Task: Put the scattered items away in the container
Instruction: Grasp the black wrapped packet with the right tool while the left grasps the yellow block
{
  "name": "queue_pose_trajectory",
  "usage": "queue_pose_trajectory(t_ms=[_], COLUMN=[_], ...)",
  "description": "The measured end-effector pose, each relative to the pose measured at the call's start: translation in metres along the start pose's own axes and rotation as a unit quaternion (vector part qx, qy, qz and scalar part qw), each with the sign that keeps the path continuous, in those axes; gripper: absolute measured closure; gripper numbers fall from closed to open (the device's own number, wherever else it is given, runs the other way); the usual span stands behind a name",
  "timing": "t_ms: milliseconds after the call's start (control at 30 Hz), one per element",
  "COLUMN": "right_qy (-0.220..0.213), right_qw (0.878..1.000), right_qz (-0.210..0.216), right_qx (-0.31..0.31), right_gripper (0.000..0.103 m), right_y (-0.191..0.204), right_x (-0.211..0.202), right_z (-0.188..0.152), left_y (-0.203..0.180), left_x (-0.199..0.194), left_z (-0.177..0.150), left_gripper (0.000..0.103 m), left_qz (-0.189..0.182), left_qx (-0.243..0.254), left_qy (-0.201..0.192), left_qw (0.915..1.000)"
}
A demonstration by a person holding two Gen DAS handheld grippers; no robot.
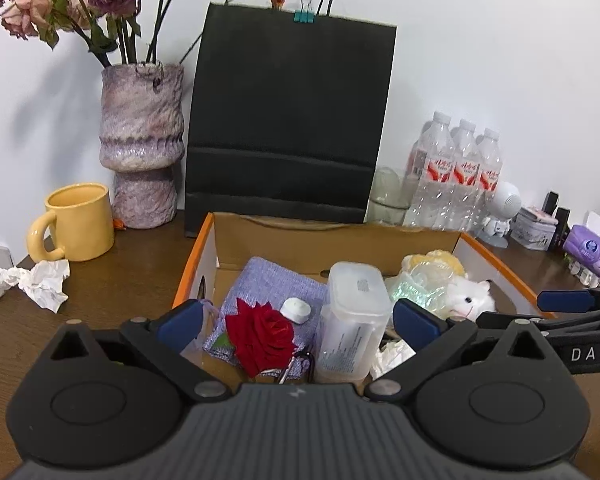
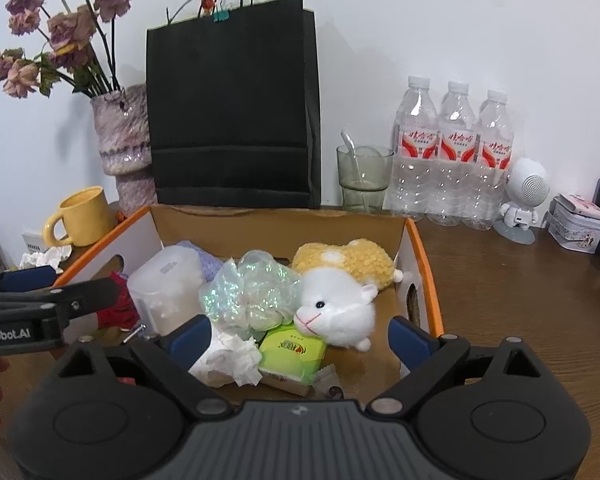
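Observation:
An open cardboard box (image 1: 284, 236) with orange rims sits on the wooden table; it also shows in the right wrist view (image 2: 424, 256). It holds a red rose (image 1: 260, 332), a purple cloth (image 1: 268, 284), a clear plastic jar (image 1: 352, 320), a white plush (image 2: 336, 308), a yellow plush (image 2: 348, 260), an iridescent bag (image 2: 248, 292), a green packet (image 2: 292, 352) and a tissue (image 2: 232, 360). My left gripper (image 1: 296, 322) is open and empty over the box's near left part. My right gripper (image 2: 300, 336) is open and empty over its near right part. Crumpled tissue (image 1: 32, 284) lies on the table left of the box.
Behind the box stand a black paper bag (image 1: 288, 120), a vase of dried flowers (image 1: 140, 148), a yellow mug (image 1: 76, 228), a glass (image 2: 364, 180), three water bottles (image 2: 456, 152) and a white figure (image 2: 520, 204). A tin (image 2: 576, 224) and purple tissue pack (image 1: 592, 248) sit far right.

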State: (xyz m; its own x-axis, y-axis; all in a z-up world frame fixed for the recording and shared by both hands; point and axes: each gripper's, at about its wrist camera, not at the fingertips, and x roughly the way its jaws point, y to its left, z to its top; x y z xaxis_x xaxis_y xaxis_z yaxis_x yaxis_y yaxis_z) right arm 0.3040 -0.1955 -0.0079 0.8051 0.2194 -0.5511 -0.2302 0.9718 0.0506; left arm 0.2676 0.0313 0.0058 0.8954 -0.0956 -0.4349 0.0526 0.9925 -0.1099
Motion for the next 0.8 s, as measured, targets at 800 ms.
queue_pose_trajectory(t_ms=[800], right_qy=[-0.007], right_qw=[0.996], right_qz=[0.04], right_qx=[-0.084], right_gripper=[0.026], right_y=[0.043], right_x=[-0.064], right_z=[-0.08], left_y=[-0.011], left_x=[-0.062], left_z=[-0.067], left_gripper=[0.016], left_qz=[-0.042], left_qx=[0.07], left_qy=[0.03], left_qw=[0.9962])
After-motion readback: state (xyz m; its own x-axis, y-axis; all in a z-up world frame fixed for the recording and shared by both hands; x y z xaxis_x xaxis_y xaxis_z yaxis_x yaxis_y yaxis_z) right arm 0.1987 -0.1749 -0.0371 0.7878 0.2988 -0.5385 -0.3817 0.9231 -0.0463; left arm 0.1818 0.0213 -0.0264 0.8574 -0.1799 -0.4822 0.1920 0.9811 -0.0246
